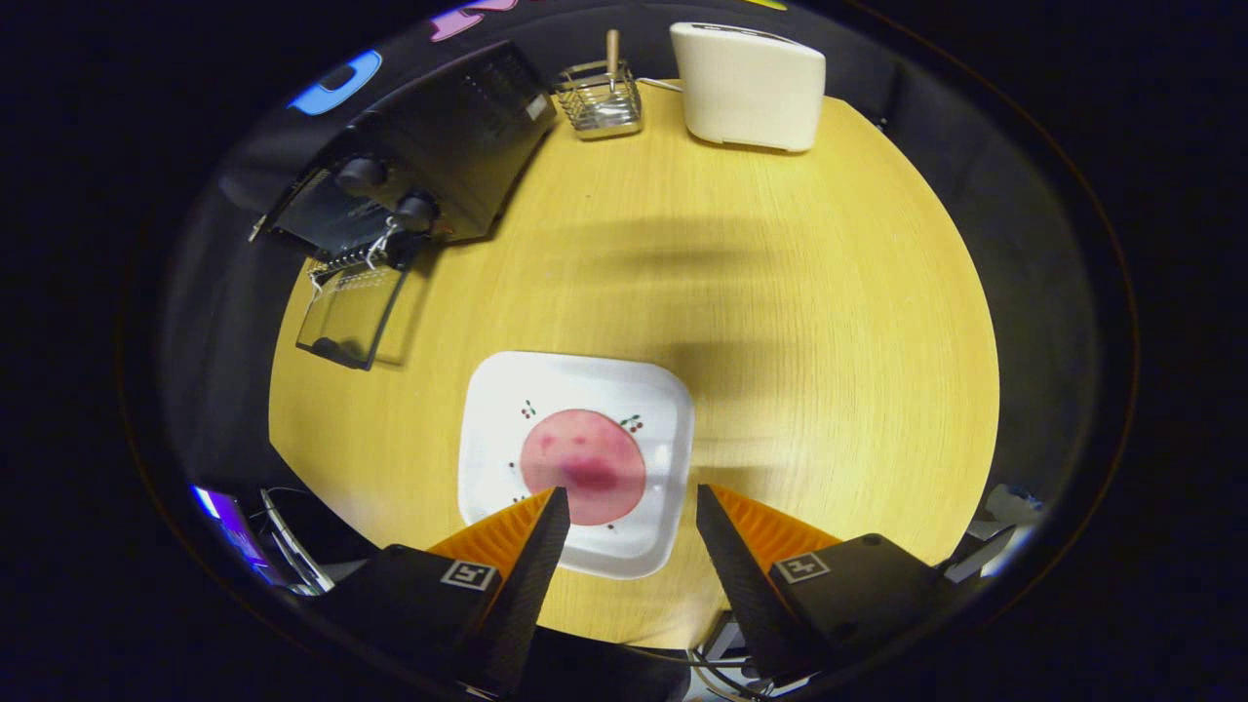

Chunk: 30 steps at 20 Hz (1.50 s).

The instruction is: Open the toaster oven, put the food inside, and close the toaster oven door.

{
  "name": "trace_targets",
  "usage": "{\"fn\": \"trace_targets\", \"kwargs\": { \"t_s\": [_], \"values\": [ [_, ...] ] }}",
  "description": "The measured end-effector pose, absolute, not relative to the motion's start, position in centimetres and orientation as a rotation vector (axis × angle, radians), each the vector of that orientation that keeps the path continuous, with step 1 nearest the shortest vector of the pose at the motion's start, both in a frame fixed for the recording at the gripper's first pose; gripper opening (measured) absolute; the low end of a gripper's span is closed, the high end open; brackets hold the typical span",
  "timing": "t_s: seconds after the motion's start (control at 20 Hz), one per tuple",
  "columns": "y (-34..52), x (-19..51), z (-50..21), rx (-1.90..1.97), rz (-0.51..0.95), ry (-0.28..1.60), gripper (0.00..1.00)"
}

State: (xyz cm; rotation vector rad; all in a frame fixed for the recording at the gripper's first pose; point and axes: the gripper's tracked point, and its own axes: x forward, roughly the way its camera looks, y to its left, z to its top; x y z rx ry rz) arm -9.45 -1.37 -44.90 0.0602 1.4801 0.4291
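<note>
- Black toaster oven (444,146) sits at the far left corner of the round yellow wooden table (780,341), its glass door (351,312) hanging open.
- Round pink slice of food (582,466) lies on a square white plate (487,429) near the table's near edge.
- Tongs (629,512) hover released above the plate, grasping nothing.

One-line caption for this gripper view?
Open tool hovers over pink food slice on white plate; toaster oven door open.
</note>
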Motion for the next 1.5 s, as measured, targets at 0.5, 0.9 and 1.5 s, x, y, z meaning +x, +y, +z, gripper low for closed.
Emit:
{"fn": "trace_targets", "kwargs": {
  "t_s": [0.5, 0.9, 1.5],
  "values": [
    [-1.6, -8.5, -48.3, 0.087, 0.415, 1.512, 0.16],
    [-0.4, -9.6, -46.8, 0.584, 0.42, 1.543, 0.05],
    [5.0, -11.1, -38.1, 0.911, 0.342, 1.373, 0.05]
  ]
}}
